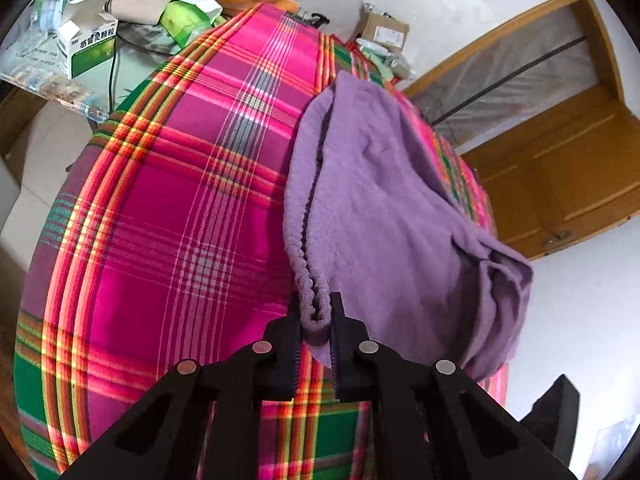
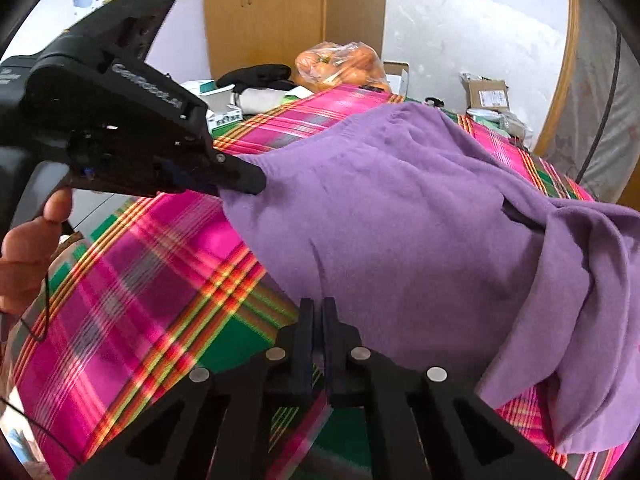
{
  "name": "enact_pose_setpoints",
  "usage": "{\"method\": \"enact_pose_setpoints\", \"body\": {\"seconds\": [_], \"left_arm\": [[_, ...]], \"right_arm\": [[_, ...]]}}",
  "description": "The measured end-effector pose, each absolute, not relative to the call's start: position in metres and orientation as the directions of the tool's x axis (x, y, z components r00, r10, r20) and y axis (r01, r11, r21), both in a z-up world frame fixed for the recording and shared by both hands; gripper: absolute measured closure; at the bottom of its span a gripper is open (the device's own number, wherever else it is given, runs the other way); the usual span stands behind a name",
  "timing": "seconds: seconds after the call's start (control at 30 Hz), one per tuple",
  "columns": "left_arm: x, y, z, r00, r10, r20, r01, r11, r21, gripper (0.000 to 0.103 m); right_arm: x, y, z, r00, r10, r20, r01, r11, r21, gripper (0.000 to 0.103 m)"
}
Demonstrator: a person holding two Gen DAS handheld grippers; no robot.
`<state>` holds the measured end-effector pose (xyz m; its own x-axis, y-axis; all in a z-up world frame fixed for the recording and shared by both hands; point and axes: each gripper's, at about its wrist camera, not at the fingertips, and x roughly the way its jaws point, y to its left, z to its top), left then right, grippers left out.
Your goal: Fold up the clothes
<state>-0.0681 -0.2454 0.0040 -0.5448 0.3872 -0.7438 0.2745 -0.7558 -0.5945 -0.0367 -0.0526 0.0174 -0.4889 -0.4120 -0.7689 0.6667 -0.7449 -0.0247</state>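
Observation:
A purple fleece garment (image 1: 384,200) lies on a pink, green and orange plaid cloth (image 1: 168,208) that covers the table. My left gripper (image 1: 316,312) is shut on a thick hem corner of the garment and holds it just above the cloth. In the right wrist view the left gripper (image 2: 244,180) shows at the left, pinching the garment (image 2: 400,216) at its near left corner. My right gripper (image 2: 316,312) has its jaws nearly together at the garment's front edge; whether cloth is between them is hidden.
At the far end of the table are medicine boxes (image 1: 86,46), a bag of oranges (image 2: 344,66), a black glove (image 2: 256,74) and a cardboard box (image 2: 486,94). A wooden door (image 1: 560,168) stands to the right. A hand (image 2: 28,248) holds the left gripper.

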Motion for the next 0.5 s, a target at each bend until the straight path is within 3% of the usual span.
{"method": "enact_pose_setpoints", "body": {"seconds": [0.5], "left_arm": [[-0.013,-0.237,0.017,-0.584,0.411,-0.700,0.260,-0.722,-0.641,0.092]], "right_arm": [[0.021,-0.033,0.045,-0.452,-0.488,-0.747,0.713,-0.700,0.026,0.099]]}}
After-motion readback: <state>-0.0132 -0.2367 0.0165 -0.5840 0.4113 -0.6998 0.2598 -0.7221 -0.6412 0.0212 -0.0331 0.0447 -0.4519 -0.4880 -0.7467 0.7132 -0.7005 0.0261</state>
